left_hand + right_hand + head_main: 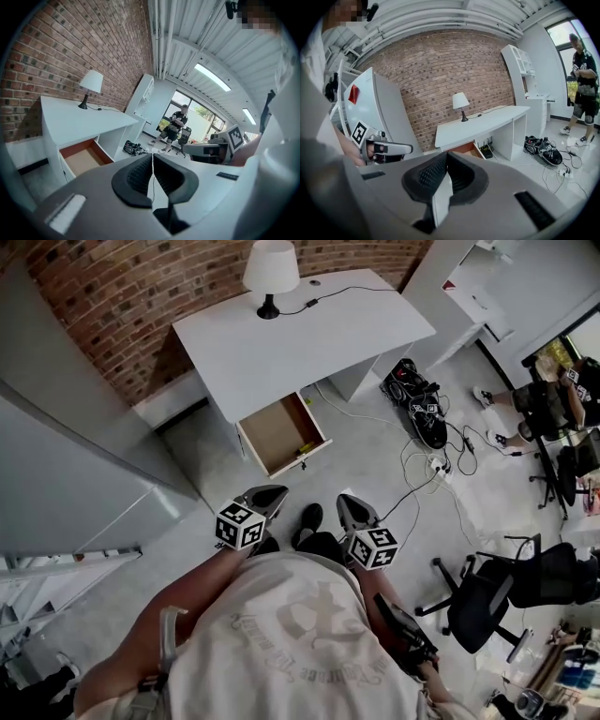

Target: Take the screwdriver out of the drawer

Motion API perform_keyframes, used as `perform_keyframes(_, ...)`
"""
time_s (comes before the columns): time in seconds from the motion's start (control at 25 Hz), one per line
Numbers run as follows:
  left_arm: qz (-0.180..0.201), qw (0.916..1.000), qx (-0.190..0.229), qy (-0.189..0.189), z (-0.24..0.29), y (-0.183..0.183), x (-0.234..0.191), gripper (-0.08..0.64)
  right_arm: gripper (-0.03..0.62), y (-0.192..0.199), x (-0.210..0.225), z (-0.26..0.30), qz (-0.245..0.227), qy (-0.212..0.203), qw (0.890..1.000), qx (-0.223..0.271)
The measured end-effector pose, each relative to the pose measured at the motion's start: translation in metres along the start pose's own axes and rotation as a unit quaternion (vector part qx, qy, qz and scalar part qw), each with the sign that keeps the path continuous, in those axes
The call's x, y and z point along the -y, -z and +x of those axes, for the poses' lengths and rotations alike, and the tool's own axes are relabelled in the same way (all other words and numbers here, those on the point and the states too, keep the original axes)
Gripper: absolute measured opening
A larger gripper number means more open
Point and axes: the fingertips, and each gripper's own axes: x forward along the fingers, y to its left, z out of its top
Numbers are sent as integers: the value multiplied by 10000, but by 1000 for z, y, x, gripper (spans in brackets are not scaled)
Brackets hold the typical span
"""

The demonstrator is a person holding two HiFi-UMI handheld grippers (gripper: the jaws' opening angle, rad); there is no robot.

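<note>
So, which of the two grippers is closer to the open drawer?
The left gripper: it is just before the drawer, the right gripper farther aside.

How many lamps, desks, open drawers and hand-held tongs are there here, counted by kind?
Lamp: 1
Desk: 1
Open drawer: 1
Tongs: 2, left tongs and right tongs
Total: 5

We count one white tabletop carrying one lamp, one open drawer holding one small yellow item, one left gripper and one right gripper, each bearing one marker cube, and one bystander.
</note>
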Motion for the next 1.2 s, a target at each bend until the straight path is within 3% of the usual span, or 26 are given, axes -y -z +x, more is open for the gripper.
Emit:
perform_keyframes(0.36,25,9997,-123,-208,20,-11,-25,12,6,-9,22,34,99,-211,9997,18)
perform_keyframes(1.2,223,9984,-331,-403,131,-87,-76,12,6,-75,124,118,160,-653,9977,57)
